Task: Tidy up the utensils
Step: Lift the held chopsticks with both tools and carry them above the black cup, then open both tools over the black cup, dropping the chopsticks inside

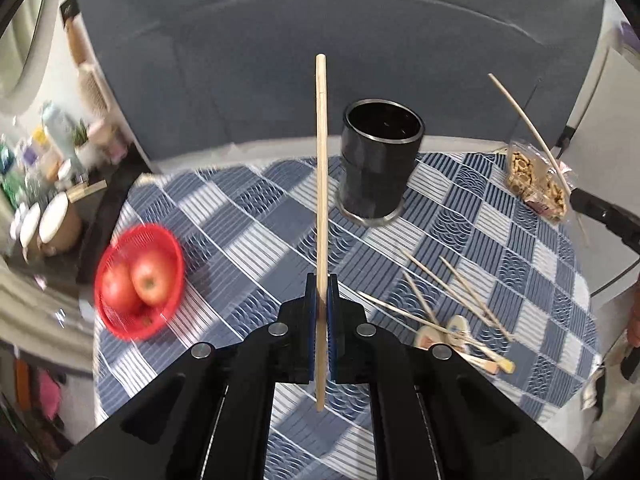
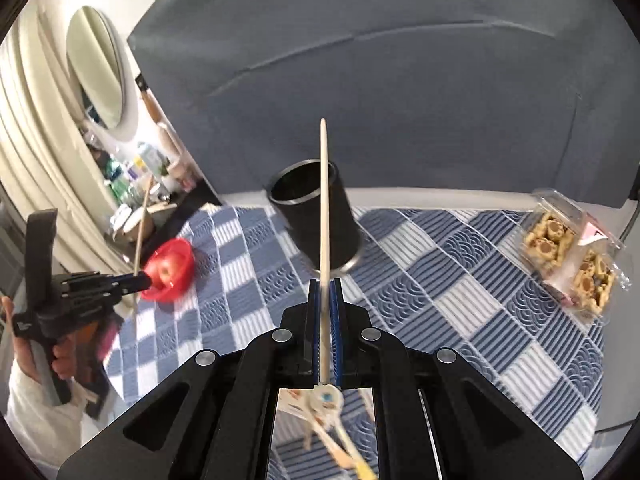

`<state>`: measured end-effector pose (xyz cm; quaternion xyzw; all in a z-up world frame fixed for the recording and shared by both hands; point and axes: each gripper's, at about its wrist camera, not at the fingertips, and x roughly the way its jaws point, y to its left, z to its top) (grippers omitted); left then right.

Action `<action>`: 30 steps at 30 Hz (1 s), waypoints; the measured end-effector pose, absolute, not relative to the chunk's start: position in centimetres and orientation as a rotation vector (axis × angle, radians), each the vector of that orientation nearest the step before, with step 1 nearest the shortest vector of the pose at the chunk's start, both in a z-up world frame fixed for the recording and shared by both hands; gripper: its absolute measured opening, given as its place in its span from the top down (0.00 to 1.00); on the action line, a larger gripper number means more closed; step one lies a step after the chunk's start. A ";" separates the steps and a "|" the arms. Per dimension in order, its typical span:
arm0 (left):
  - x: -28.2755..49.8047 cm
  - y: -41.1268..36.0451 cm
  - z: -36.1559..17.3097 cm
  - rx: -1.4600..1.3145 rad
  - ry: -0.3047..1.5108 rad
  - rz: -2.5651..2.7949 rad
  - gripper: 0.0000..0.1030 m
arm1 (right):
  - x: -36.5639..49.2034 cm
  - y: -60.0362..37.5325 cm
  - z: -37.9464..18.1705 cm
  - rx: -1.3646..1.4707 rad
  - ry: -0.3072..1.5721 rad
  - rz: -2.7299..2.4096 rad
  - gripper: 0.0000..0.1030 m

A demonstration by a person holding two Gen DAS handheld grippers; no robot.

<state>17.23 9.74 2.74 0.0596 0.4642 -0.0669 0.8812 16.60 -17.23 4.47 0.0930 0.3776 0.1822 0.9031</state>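
Left gripper (image 1: 321, 300) is clamped on a wooden chopstick (image 1: 321, 200), stick running along the finger axis and pointing to 12 o'clock, tail end sticking out behind the pads. From it, the black holder cup (image 1: 378, 160) sits at about 1 o'clock on the checkered cloth (image 1: 248, 224), mouth open upward, stick tip reaching past the rim line in the left wrist view. Loose chopsticks (image 1: 452, 304) lie fanned on the cloth at 3 to 4 o'clock of the left tool, well apart from the cup. Right gripper (image 2: 325, 292) is likewise closed on its own thin stick (image 2: 324, 216), long axis also at 12 o'clock; in its view the cup (image 2: 316, 216) is dead ahead, the stick crossing the cup's front. Judgement: right is better lined up for the drop, left needs a small shift toward 1 o'clock. Both sticks must tip to vertical over the mouth. Depth to the rim cannot be told.
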 end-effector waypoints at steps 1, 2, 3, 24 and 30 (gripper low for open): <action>17.7 10.1 3.0 0.138 0.957 -0.162 0.95 | 16.6 -16.7 4.7 0.195 0.773 0.373 0.95; 18.0 10.4 3.1 0.136 0.956 -0.184 0.95 | 16.5 -15.9 4.9 0.196 0.761 0.362 0.95; 18.3 10.8 3.2 0.135 0.951 -0.203 0.95 | 16.5 -15.3 5.0 0.197 0.753 0.353 0.95; 25.4 11.1 5.7 0.071 0.839 -0.449 0.95 | 21.3 -10.9 10.2 0.100 0.712 0.258 0.95; 29.1 10.6 6.2 0.014 0.787 -0.518 0.95 | 24.4 -10.7 10.9 0.019 0.758 0.251 0.95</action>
